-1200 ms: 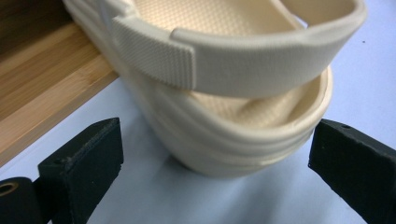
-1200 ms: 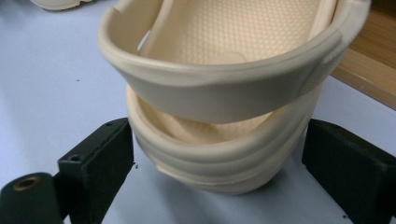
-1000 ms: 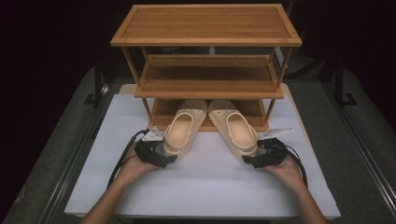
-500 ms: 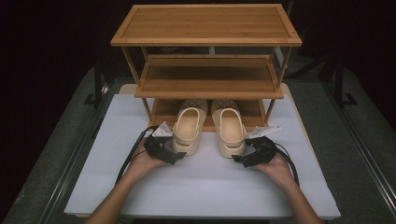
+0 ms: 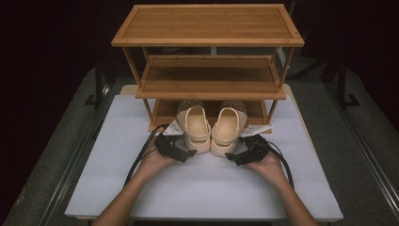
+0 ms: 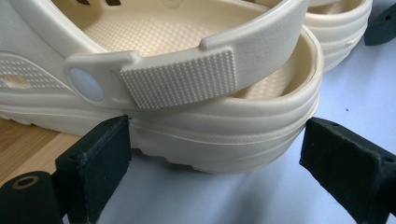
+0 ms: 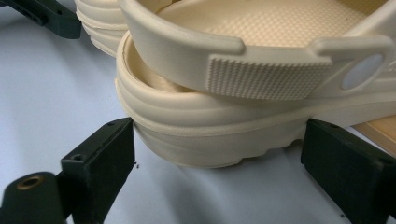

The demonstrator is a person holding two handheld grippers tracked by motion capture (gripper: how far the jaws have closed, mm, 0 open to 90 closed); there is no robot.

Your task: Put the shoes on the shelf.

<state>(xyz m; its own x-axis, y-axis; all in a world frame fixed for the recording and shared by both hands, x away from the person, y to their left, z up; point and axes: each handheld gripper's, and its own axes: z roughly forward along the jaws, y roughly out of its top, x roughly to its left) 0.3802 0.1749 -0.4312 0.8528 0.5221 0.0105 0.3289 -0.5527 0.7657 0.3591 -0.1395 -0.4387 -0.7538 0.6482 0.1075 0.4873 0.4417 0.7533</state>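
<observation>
Clog heels between wide-open jaws of each hand-held gripper, unclamped.

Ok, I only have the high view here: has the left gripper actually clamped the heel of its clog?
Observer: No. The left gripper has the left clog heel between its jaws; one jaw touches the sole, the other stands clear.
Operator: And the right one?
Observer: The right gripper has the right clog heel between its jaws, both close against the sole. I cannot tell whether they press.
</observation>
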